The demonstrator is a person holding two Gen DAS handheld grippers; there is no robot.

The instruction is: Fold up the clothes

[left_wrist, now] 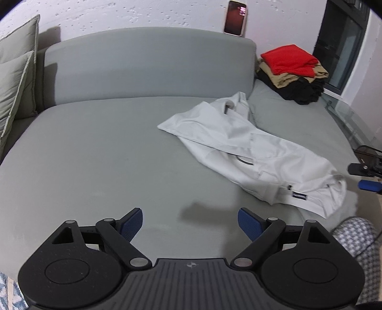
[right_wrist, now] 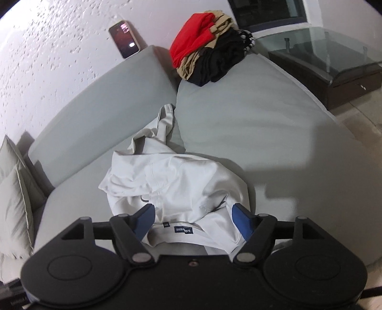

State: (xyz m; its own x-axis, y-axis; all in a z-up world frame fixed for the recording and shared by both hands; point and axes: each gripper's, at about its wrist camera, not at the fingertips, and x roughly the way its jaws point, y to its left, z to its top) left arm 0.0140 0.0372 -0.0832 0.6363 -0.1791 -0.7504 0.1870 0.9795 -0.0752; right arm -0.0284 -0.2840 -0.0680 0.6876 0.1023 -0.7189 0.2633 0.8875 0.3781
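A crumpled pair of white shorts [left_wrist: 253, 152] lies on the grey sofa seat [left_wrist: 95, 167], with its waistband and dark blue label toward the front edge. My left gripper [left_wrist: 190, 223] is open and empty above the bare seat, to the left of the shorts. My right gripper [right_wrist: 193, 221] is open, its blue pads on either side of the waistband of the shorts [right_wrist: 176, 181], just above the label; it grips nothing. The right gripper also shows at the right edge of the left wrist view [left_wrist: 365, 174].
A stack of folded clothes, red on top of tan and black [left_wrist: 293, 71] [right_wrist: 210, 45], sits at the seat's far right corner. A phone [left_wrist: 235, 18] leans on the wall above the backrest. Cushions [left_wrist: 14, 83] stand at the left. A glass-topped table [right_wrist: 329, 62] stands beyond the sofa.
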